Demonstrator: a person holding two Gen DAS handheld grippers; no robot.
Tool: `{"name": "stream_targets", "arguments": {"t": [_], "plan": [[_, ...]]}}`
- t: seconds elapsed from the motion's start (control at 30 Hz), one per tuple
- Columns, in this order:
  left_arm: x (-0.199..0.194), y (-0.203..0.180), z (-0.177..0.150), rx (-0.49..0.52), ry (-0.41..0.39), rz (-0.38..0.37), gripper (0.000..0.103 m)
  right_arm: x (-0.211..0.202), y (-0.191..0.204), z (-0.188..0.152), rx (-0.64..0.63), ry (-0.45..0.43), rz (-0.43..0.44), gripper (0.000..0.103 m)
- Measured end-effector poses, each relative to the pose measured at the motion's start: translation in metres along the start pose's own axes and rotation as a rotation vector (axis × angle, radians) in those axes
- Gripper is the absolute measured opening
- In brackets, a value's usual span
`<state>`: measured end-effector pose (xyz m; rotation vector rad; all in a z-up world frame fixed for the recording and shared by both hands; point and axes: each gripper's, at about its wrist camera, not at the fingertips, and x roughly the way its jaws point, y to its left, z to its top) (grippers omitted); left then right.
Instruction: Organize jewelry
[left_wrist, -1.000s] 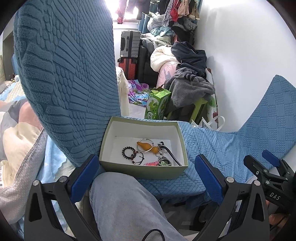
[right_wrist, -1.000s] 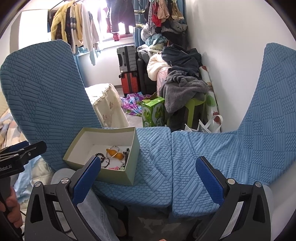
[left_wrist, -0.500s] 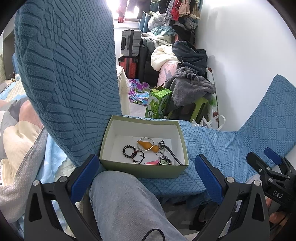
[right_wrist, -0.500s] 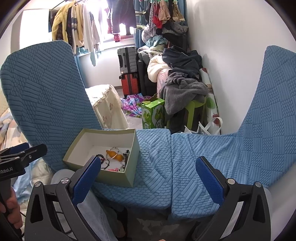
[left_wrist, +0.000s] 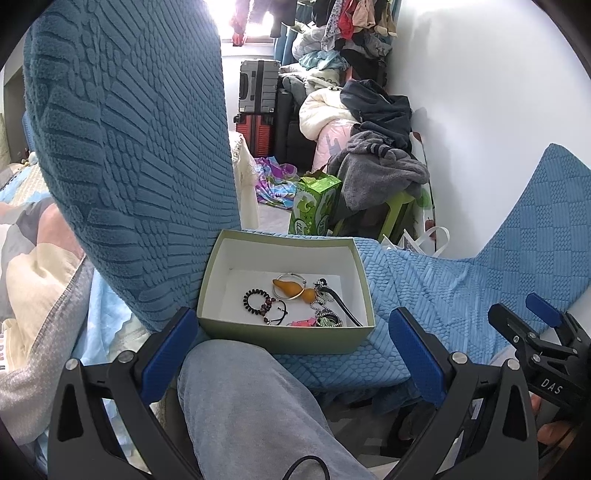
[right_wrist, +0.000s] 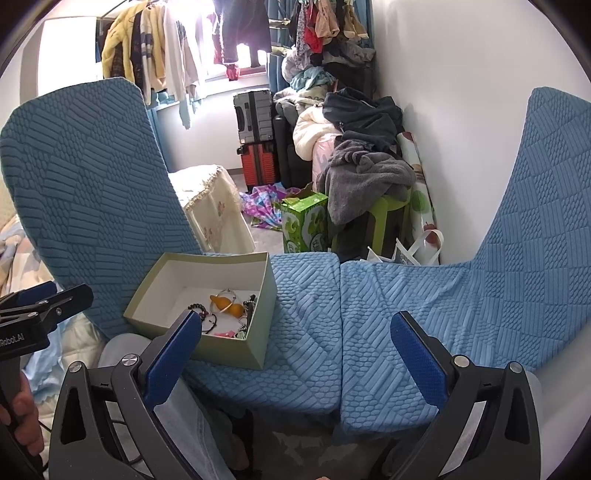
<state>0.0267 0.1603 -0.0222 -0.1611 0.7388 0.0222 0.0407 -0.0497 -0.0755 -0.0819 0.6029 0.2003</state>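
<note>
- Left tool (left_wrist: 291, 354), bottom of frame: jaws wide apart, holding nothing. Right tool (right_wrist: 293, 356) likewise.
- Centre frame: green box (left_wrist: 284, 341) on blue cushion (left_wrist: 417, 295), jewelry (left_wrist: 295, 301) tangled inside.
- Scene fits sorting ahead or pieces already gathered; no step settled.

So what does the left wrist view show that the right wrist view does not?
Only the left wrist view shows the patterned bedding at the left and, close up, the black bead bracelet apart from the orange pendant.

Only the right wrist view shows the clothes on the rail by the window and the whole second seat cushion.

Both show the green box with the jewelry, the green carton, the suitcases, and each open gripper: left, right.
</note>
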Motion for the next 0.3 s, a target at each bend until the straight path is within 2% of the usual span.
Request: {"name": "stream_targets", "arguments": {"t": [0.3], "plan": [[0.0019, 0.0001, -0.0001, -0.014, 0.002, 0.01, 0.103, 0.0, -0.0018, -0.0007, -0.002, 0.001, -0.007, 0.103]]}}
